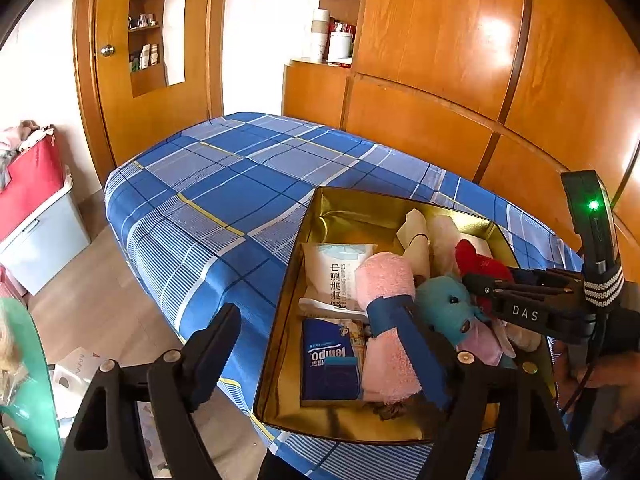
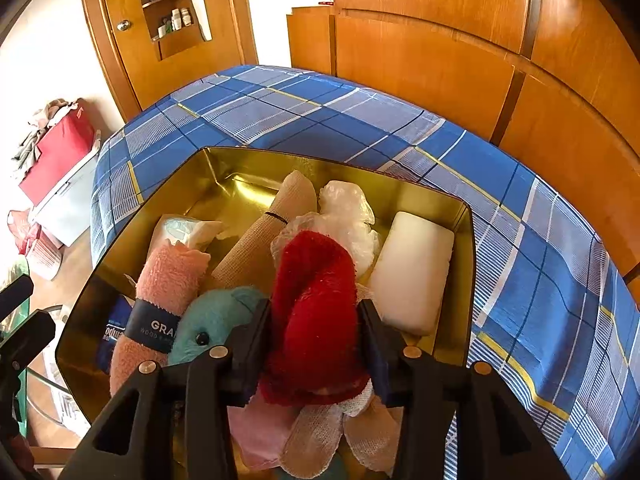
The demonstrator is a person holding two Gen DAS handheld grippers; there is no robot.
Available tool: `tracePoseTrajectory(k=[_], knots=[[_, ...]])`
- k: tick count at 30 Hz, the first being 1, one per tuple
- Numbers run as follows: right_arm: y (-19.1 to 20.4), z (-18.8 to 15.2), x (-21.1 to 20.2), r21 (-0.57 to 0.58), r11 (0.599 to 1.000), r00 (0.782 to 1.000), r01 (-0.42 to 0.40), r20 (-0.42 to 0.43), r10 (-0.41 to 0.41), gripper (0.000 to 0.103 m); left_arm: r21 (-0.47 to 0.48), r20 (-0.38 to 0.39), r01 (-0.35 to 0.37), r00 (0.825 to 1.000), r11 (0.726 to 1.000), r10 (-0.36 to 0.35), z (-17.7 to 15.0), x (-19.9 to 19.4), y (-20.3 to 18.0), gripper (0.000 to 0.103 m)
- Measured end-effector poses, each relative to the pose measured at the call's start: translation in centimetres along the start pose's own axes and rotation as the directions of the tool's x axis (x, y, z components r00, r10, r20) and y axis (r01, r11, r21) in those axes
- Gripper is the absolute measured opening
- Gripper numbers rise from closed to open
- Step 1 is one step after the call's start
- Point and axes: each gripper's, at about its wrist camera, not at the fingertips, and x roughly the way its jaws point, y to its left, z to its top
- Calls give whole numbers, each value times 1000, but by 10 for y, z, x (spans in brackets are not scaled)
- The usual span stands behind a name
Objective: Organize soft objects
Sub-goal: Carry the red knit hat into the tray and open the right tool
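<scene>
One held item: red plush (image 2: 316,312), over the near right part of the gold tin (image 2: 472,248)
Right gripper (image 2: 316,344): pinching the red plush from both sides
Left gripper (image 1: 320,344): spread wide, holding nothing, over the tin's near left edge
Tin contents: pink rolled towel (image 1: 386,320), blue plush (image 1: 444,304), wipes pack (image 1: 336,268), white block (image 2: 412,272)
Tin place: on the blue plaid bed (image 1: 224,176), near its right edge

I see a bed (image 1: 240,184) under a blue plaid sheet, against glossy wooden wall panels (image 1: 440,40). Wooden door (image 1: 120,80) with round knob (image 1: 107,51), inset shelves. Pale wood floor (image 1: 92,296); red-lidded storage box (image 1: 36,216) at left. Bright daylight.
</scene>
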Motion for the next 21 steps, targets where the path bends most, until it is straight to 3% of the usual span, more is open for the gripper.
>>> tracePoseTrajectory(k=[3,8,21], knots=[[1,-3,-5,2,1000,1000,-2,19,2,47,0,11,-3,1000,1000,3,0,-3,-1,86],[5,-9,-16,3,1000,998,6,64,-6,62,11,14,-2,1000,1000,2,-1,-8,-5,89],[9,-35,-59,60,996,979,70,187,-80,63,12,54,-12,998,1000,12,-8,-23,-16,102]])
